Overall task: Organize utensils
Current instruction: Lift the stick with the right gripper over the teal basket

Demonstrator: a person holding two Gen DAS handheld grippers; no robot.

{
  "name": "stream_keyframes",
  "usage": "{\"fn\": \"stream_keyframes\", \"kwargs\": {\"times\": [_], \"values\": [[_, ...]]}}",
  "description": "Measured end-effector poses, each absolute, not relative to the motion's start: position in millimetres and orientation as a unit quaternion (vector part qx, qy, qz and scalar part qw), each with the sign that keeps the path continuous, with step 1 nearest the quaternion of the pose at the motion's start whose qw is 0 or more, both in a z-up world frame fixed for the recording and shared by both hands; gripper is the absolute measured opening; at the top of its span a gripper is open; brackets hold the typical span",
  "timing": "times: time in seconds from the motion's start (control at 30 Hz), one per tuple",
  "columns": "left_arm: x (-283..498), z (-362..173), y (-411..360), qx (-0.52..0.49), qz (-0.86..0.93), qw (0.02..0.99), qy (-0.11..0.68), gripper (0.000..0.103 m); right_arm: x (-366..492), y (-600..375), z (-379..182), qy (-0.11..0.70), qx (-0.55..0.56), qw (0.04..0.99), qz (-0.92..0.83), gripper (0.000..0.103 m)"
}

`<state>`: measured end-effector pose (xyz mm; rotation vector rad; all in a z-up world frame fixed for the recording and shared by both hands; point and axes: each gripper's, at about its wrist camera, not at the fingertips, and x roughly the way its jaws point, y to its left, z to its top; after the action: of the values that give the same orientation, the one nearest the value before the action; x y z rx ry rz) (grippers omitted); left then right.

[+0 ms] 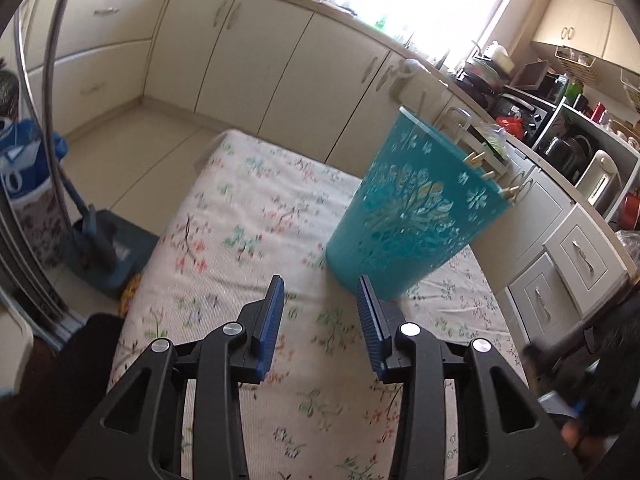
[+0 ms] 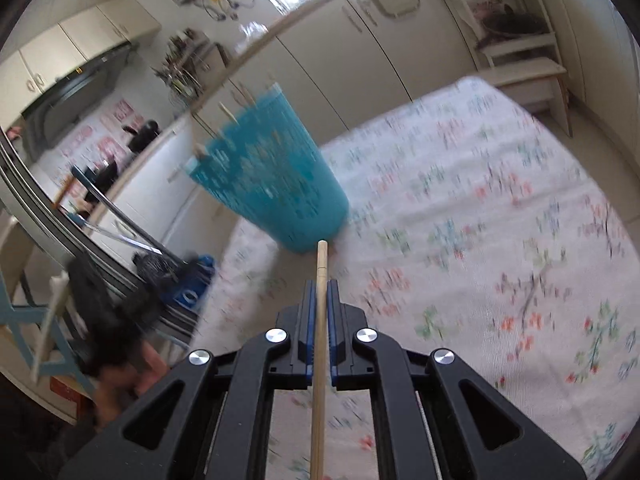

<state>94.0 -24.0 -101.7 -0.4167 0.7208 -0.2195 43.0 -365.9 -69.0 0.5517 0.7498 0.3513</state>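
A teal perforated basket (image 1: 412, 208) stands on the floral-clothed table (image 1: 248, 216), with several wooden pegs clipped to its rim (image 1: 486, 172). My left gripper (image 1: 320, 292) is open and empty, just in front of the basket's base. My right gripper (image 2: 320, 292) is shut on a thin wooden stick (image 2: 320, 320), whose tip points at the foot of the basket (image 2: 272, 172). That view is blurred by motion.
Cream kitchen cabinets (image 1: 256, 52) run behind the table. A counter with appliances and dishes (image 1: 560, 120) lies to the right. A blue vacuum and bag (image 1: 80, 216) stand on the floor at left. White step shelves (image 2: 528, 40) stand beyond the table.
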Motion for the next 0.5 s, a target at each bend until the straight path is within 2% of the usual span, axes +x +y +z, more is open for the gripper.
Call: {"fn": "stream_keyframes", "kwargs": {"times": [0.3, 0.5], "values": [[100.8, -117.2, -18.0, -0.224, -0.107, 0.901, 0.356, 0.035, 119.6, -339.7, 52.0, 0.225, 0.284, 0.902, 0.235, 0.006], [102.8, -119.9, -17.9, -0.229, -0.115, 0.898, 0.358, 0.035, 181.9, -305.6, 86.3, 0.183, 0.268, 0.914, 0.244, 0.006]]}}
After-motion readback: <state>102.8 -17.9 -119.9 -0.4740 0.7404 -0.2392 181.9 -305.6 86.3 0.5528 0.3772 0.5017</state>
